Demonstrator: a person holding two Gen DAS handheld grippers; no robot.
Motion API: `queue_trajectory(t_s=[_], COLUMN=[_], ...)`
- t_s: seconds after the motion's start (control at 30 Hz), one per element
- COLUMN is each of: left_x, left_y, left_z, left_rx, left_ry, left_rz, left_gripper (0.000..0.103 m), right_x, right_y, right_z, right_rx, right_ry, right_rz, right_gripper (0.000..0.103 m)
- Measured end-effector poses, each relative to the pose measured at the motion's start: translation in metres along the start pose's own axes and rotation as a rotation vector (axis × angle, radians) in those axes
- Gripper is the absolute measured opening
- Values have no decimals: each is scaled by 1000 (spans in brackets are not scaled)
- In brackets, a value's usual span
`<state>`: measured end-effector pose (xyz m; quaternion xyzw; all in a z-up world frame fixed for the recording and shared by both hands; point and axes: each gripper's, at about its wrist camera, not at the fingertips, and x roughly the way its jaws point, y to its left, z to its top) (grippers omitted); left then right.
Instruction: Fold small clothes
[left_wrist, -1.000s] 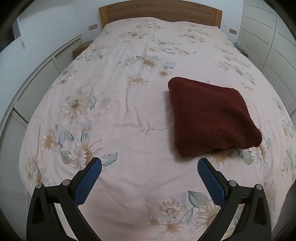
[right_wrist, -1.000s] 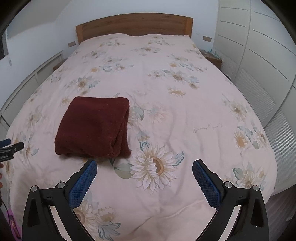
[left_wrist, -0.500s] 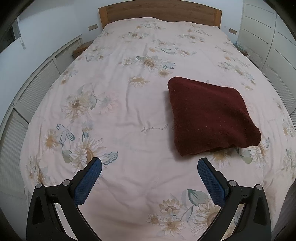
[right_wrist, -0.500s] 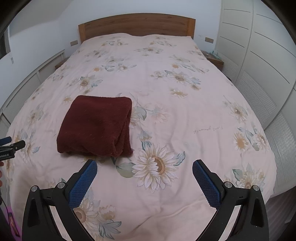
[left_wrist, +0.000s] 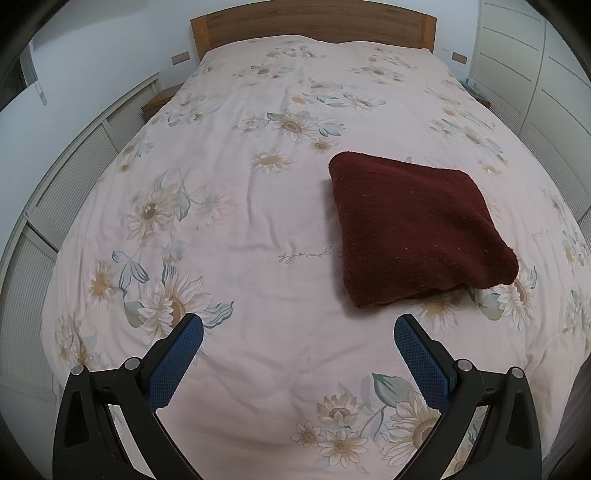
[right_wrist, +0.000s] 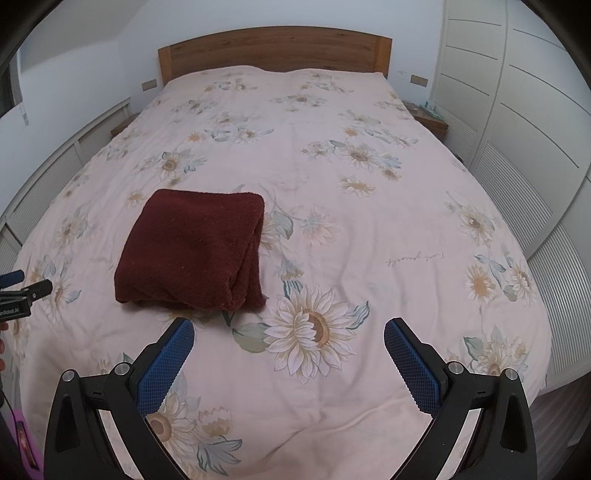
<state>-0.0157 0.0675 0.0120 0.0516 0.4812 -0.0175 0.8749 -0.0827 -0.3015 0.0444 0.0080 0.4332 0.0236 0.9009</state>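
Jaws, left gripper (left_wrist: 298, 326): standing wide apart, gripping nothing, hovering above bare bedspread near the foot of the bed.
Jaws, right gripper (right_wrist: 289, 330): likewise spread wide and holding nothing, hanging over a large printed sunflower (right_wrist: 314, 328).
Blue pads (left_wrist: 176, 363): facing each other across the gap, touching no fabric (same on the right gripper's pads (right_wrist: 412, 369)).
Maroon cloth (left_wrist: 417, 230): lying folded into a thick, roughly square bundle on the bedspread, well apart from both grippers' fingertips.
Cloth, from the left wrist view: sitting ahead and to the right, one corner pointing toward the headboard, layered edges showing along its near side.
Cloth, from the right wrist view (right_wrist: 195, 251): sitting ahead and to the left, stacked folds showing along its right edge.
Bedspread (left_wrist: 236, 206): covering the whole bed, pale pink with sunflower print, lying mostly smooth with light creases.
Headboard (right_wrist: 275, 50): standing wooden at the far end against a pale wall.
Wardrobe doors (right_wrist: 517, 110): running white along the right side of the room.
Left gripper, seen from the right wrist view (right_wrist: 16, 286): peeking in at the left border (only partly showing).
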Motion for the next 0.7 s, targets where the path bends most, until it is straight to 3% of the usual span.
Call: queue_trajectory(t_s=[0.7], left_x=[1], left_y=[-2], left_z=[1], left_rx=[6], left_ry=[1], left_rz=[0], left_gripper=[102], right_x=[10], right_y=[0], right_z=[-1], right_rx=[-26], right_ry=[37], right_rz=[14], right_gripper=[103])
